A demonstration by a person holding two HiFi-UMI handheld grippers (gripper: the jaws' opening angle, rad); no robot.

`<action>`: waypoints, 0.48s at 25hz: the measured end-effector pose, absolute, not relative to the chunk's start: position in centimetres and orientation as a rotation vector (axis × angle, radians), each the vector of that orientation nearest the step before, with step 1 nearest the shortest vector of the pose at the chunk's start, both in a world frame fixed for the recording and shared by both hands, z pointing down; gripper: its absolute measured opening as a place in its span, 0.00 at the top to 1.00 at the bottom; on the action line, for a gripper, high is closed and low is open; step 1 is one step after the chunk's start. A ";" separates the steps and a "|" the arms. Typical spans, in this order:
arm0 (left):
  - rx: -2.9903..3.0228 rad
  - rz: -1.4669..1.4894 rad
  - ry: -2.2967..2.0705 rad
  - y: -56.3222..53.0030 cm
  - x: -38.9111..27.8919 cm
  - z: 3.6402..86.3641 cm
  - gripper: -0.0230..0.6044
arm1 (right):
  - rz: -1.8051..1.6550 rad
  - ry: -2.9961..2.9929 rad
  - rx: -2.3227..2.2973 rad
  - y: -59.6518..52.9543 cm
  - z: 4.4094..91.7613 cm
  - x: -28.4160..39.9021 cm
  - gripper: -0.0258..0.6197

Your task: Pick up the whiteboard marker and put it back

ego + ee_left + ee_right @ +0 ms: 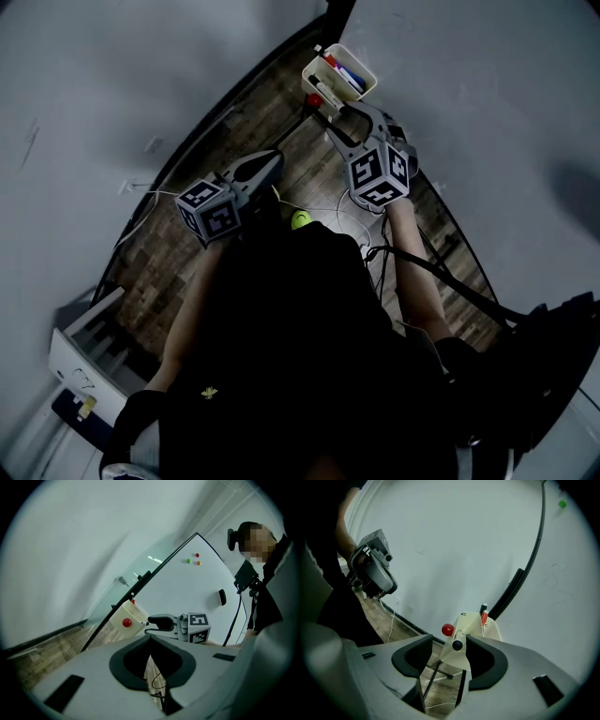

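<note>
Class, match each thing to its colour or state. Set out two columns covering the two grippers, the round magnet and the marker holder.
Column one:
1 left gripper
2 right gripper
3 round magnet
4 marker holder

Column two:
a red
b jaws apart
c cream
d jaws together

Pairs: 1-d; 2-b; 3-a; 4-c

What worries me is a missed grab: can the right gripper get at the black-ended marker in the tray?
Probably yes: the right gripper is open at the tray, with the marker between its jaws and nothing blocking.
</note>
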State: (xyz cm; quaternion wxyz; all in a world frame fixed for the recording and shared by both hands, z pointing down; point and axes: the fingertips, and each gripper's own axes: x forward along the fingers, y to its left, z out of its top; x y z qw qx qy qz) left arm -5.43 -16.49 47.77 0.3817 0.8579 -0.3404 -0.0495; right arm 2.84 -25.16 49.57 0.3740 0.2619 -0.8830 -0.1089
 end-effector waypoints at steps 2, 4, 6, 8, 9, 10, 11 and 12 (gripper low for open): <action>2.185 -0.121 -0.872 -16.4 -5.7 47.9 0.93 | -0.296 -2.247 0.665 -25.5 49.6 2.8 0.60; 2.184 -0.115 -0.872 -16.5 -5.8 48.1 0.93 | -0.305 -2.240 0.658 -25.9 49.8 2.7 0.60; 2.183 -0.113 -0.868 -16.6 -5.9 48.1 0.93 | -0.311 -2.234 0.650 -26.0 49.9 2.5 0.60; 2.185 -0.116 -0.864 -16.7 -6.1 47.8 0.93 | -0.316 -2.225 0.642 -26.0 49.8 2.3 0.60; 2.187 -0.118 -0.862 -16.7 -6.2 47.7 0.93 | -0.320 -2.218 0.638 -26.0 49.9 2.2 0.60; 2.188 -0.118 -0.861 -16.8 -6.3 47.6 0.93 | -0.326 -2.209 0.634 -26.0 49.9 2.1 0.60; 2.189 -0.117 -0.860 -16.8 -6.4 47.6 0.93 | -0.333 -2.201 0.632 -26.1 50.0 2.1 0.60; 2.188 -0.115 -0.859 -16.8 -6.5 47.6 0.93 | -0.339 -2.195 0.630 -26.2 50.2 2.1 0.60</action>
